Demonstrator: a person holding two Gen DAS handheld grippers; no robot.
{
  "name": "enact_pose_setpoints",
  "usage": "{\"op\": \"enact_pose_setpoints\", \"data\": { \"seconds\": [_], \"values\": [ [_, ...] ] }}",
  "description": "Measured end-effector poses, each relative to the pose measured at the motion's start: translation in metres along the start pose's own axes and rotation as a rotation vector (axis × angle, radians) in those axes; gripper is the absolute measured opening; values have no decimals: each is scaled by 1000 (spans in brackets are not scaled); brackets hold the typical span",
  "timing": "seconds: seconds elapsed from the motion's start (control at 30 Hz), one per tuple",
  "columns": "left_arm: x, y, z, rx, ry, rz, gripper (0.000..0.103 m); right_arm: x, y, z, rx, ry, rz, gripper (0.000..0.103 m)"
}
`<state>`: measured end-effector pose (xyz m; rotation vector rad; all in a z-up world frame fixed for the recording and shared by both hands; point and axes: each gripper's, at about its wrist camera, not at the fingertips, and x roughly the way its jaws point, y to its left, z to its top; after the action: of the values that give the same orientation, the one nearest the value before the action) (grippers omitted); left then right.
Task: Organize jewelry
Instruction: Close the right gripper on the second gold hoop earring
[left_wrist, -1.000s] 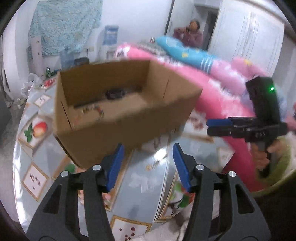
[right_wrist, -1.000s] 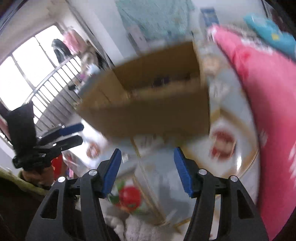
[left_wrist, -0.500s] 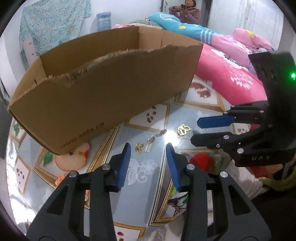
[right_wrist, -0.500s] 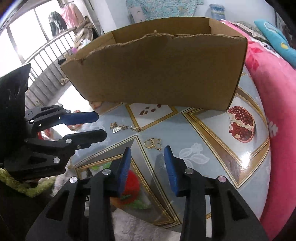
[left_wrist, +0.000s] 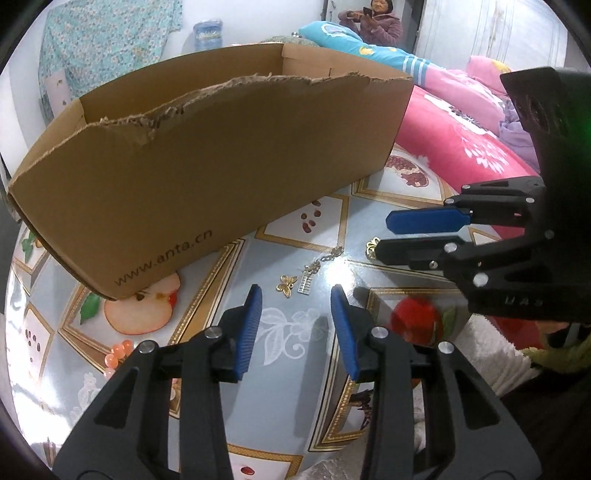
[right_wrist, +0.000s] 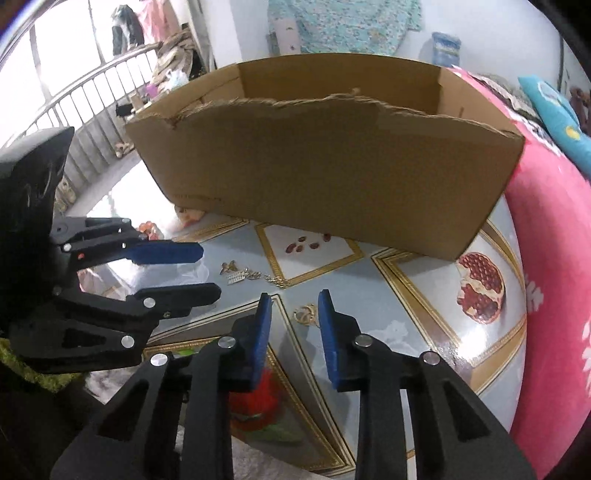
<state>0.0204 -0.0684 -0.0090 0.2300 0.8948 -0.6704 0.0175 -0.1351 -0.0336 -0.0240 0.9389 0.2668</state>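
Gold jewelry lies on the table in front of a brown cardboard box (left_wrist: 207, 173). A butterfly charm (left_wrist: 286, 284) and a chain with a small tag (left_wrist: 310, 277) lie just ahead of my open, empty left gripper (left_wrist: 295, 295). A gold ring-shaped earring (right_wrist: 306, 314) lies just ahead of my open, empty right gripper (right_wrist: 293, 301); in the left wrist view it (left_wrist: 372, 245) peeks out by the right gripper (left_wrist: 384, 232). The chain (right_wrist: 255, 275) and my left gripper (right_wrist: 207, 269) show in the right wrist view. The box (right_wrist: 332, 177) hides its contents.
The table has a glossy fruit-patterned cloth (left_wrist: 140, 314). A pink blanket (right_wrist: 554, 258) lies to the right. A person (left_wrist: 373, 18) sits at the back. A railing and window (right_wrist: 74, 96) are at the far left. A white fluffy cloth (left_wrist: 495, 354) lies at the near edge.
Both grippers dropped from above the box to low over the table in front of it, moved closer to the jewelry, and their jaws narrowed somewhat.
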Motion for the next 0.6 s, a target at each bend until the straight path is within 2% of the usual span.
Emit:
{"op": "enact_pose_setpoints", "data": {
  "seconds": [0.27,0.6],
  "values": [
    [2,1,-3,0,4,-6,37,11,1,-5,-55,39,-52,16],
    [4,5,-5,-13,10,-10,37,15,-2,-2,-62,60,-45,12]
  ]
}}
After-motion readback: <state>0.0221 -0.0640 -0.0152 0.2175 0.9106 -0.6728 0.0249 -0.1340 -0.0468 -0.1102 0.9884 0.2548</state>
